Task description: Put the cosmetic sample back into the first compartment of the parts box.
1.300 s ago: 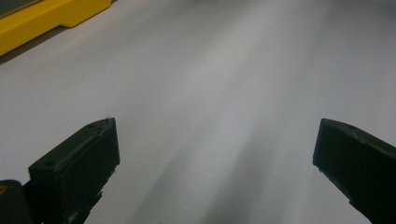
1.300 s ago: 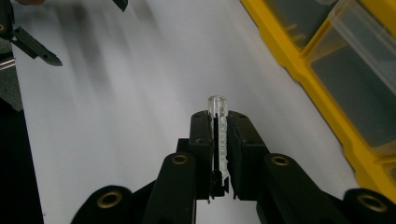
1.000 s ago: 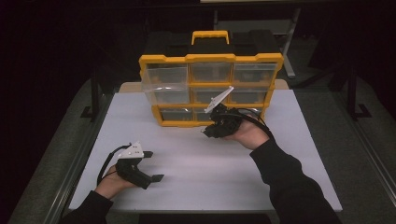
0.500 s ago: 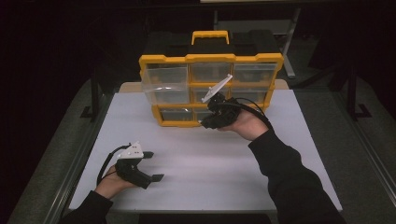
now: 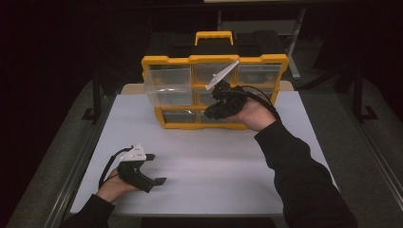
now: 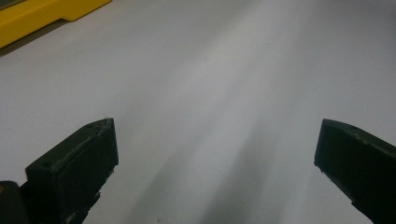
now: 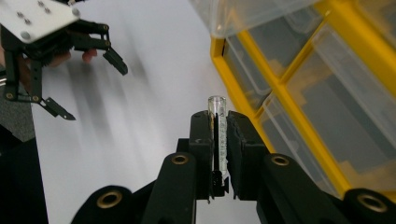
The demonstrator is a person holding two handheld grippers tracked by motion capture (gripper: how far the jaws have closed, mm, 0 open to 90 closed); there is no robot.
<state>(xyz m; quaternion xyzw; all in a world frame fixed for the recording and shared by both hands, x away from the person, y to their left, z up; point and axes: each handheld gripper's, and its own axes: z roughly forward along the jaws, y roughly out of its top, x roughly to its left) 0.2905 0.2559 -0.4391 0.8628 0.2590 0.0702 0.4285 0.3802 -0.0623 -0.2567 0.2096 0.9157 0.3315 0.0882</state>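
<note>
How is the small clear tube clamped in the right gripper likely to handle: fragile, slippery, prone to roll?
The clear tube looks thin-walled and see-through, so probably brittle under a hard squeeze. Its smooth, round body may slip between the flat pads of the right gripper, which hold it along a narrow line. Laid on the white table, it would likely roll.

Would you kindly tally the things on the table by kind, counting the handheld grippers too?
Yellow drawer organizers: 1
Clear tubes: 1, clamped in the right gripper
Grippers: 2, the left gripper open over the white table
Total: 4
</note>
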